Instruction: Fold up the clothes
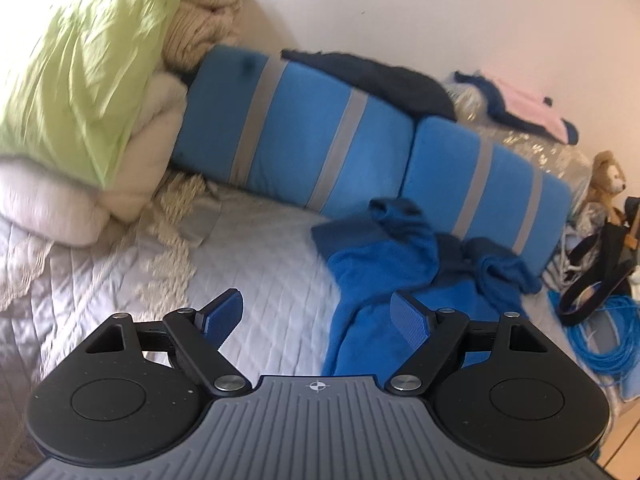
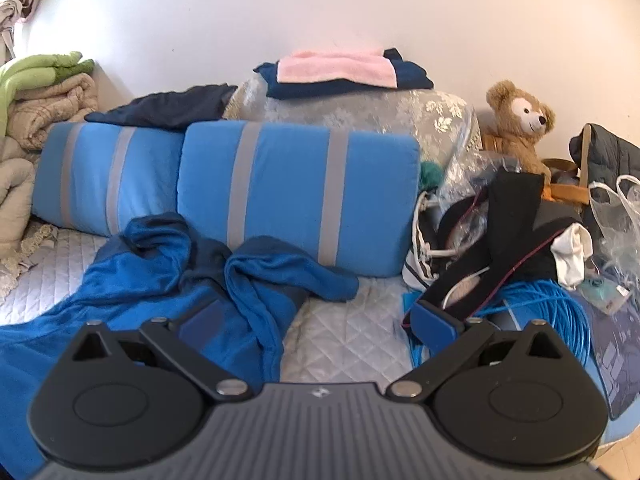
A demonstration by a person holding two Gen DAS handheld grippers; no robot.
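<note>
A crumpled blue fleece garment [image 1: 384, 276] lies on the quilted bed [image 1: 260, 256] in front of two blue striped cushions [image 1: 320, 136]. My left gripper [image 1: 318, 318] is open and empty, above the bed, with its right pad over the garment's left edge. In the right wrist view the garment [image 2: 160, 276] spreads across the lower left. My right gripper [image 2: 318, 322] is open and empty, its left pad over the garment and its right pad near the bed's right side.
Folded pink and navy clothes [image 2: 340, 70] sit on a covered pile behind the cushions. A dark garment [image 2: 168, 110] lies on the cushions. Bedding [image 1: 72, 80] is stacked at left. A teddy bear [image 2: 520, 128], bags and a blue cable coil [image 2: 552, 308] crowd the right.
</note>
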